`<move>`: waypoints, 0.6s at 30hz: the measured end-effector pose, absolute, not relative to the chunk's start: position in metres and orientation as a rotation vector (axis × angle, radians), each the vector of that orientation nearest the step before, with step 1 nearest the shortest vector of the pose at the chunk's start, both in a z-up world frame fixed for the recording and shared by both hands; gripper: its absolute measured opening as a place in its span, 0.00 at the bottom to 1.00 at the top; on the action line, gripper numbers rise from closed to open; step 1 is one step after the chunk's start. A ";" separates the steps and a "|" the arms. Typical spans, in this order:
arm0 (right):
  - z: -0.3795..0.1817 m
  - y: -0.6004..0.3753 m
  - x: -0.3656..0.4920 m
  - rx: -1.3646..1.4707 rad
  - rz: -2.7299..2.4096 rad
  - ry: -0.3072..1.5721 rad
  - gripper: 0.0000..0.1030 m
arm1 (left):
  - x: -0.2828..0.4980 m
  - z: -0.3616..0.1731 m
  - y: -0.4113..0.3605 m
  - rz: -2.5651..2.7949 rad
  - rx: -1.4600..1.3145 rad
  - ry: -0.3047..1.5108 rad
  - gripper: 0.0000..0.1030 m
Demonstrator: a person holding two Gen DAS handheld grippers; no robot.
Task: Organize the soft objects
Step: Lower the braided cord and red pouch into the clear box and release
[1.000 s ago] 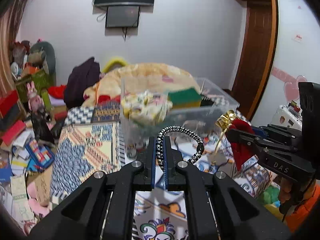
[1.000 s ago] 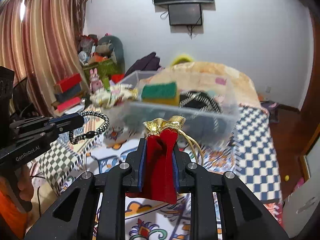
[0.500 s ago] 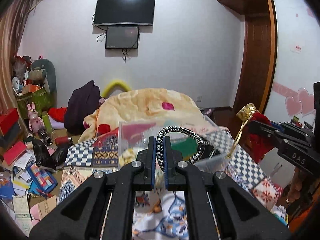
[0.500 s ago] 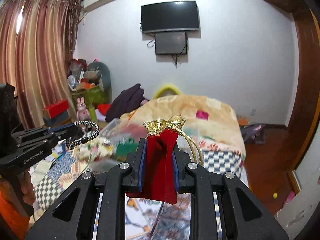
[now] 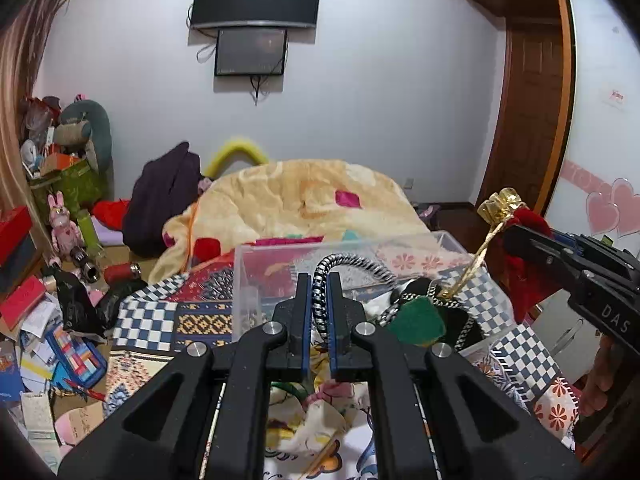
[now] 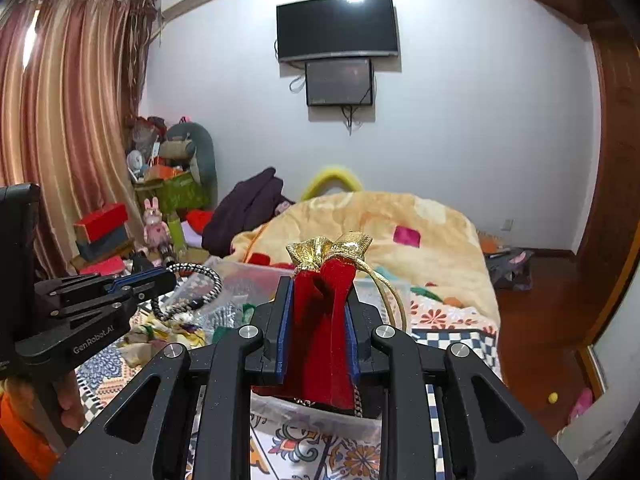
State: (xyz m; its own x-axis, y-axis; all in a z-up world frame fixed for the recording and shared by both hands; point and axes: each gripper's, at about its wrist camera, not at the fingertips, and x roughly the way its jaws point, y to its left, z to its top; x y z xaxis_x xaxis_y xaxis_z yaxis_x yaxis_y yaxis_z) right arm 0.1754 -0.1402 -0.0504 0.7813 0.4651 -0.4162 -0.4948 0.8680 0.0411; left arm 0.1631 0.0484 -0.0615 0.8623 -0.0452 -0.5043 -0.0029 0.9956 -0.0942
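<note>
My left gripper is shut on a black-and-white braided cord loop; it also shows in the right wrist view with the cord. My right gripper is shut on a red velvet pouch with a gold top and gold string; it shows at the right of the left wrist view with the pouch. Both are held over a clear plastic bin that holds a green sponge, a floral cloth and a black chain-strap item.
The bin stands on a patterned bed cover. A cream blanket lies behind it. Cluttered boxes and toys fill the floor at left. A wooden door and a wardrobe are at right.
Both grippers have moved forward and down over the bin, so its inside now lies right under the fingers. Both still hold their items.
</note>
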 end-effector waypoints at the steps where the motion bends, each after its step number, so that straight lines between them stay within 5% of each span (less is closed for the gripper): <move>1: -0.054 -0.139 0.178 -0.072 0.521 0.442 0.20 | 0.166 -0.065 0.049 -0.020 -0.097 0.543 0.05; 14: -0.094 -0.130 0.210 -0.063 0.514 0.630 0.24 | 0.183 -0.091 0.052 -0.033 -0.105 0.627 0.07; 18: -0.095 -0.131 0.206 -0.068 0.514 0.642 0.42 | 0.176 -0.089 0.051 -0.045 -0.110 0.629 0.28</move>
